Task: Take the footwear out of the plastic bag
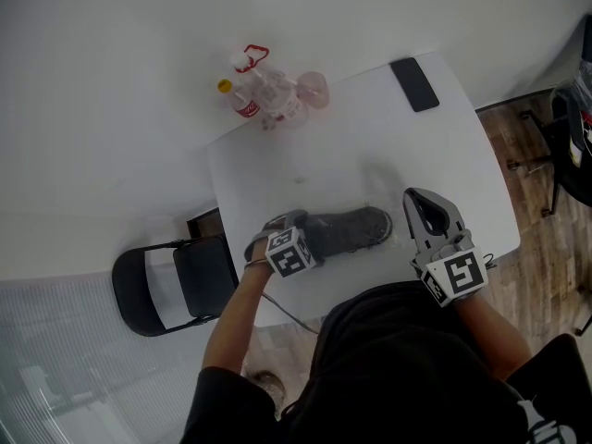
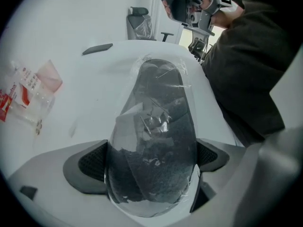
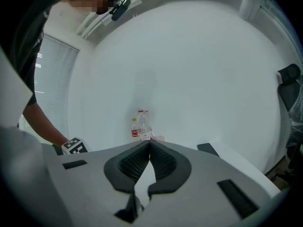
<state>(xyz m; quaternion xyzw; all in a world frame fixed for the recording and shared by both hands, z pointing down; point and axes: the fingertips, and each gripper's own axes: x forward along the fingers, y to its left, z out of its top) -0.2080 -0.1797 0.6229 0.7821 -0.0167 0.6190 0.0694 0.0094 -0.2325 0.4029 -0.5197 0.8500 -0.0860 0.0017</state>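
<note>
My left gripper (image 1: 276,234) clamps the shoe (image 2: 158,126) through its plastic bag (image 2: 142,63) by the table's (image 1: 370,128) near edge, anchoring it; my right gripper (image 3: 148,145) hovers closed, empty.

Bagged shoe (image 1: 356,229) lies along desk (image 1: 370,146) near edge; left tongs (image 1: 285,232) on its left-edge end, right tongs (image 1: 421,206) beside other end, apart
</note>
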